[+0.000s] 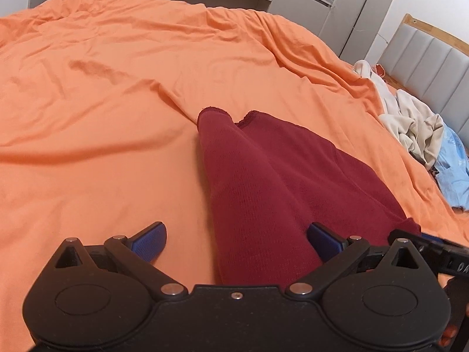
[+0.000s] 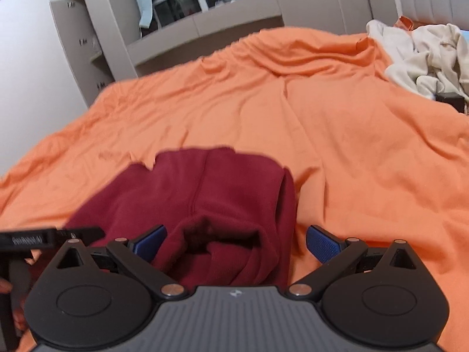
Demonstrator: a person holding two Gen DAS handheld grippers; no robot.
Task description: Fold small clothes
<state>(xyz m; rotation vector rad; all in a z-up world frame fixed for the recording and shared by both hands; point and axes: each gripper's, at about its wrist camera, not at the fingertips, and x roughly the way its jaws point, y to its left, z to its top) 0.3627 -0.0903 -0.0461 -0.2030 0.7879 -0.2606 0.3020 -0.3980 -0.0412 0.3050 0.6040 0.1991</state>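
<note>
Left tongs (image 1: 236,240) and right tongs (image 2: 236,242), both spread wide, hover low over the garment (image 1: 272,182); bare bed (image 1: 88,117) stretches leftward.

A dark red knit garment (image 1: 278,182) (image 2: 205,199) lies partly folded lengthwise on the orange bedspread, near edge bunched, hemmed end far.

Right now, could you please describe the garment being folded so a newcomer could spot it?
Find the wide orange bedsheet. Near its front edge lies a dark red knitted garment. Unlike the cream and pale blue clothes heap by the headboard, it is flat and alone.
</note>
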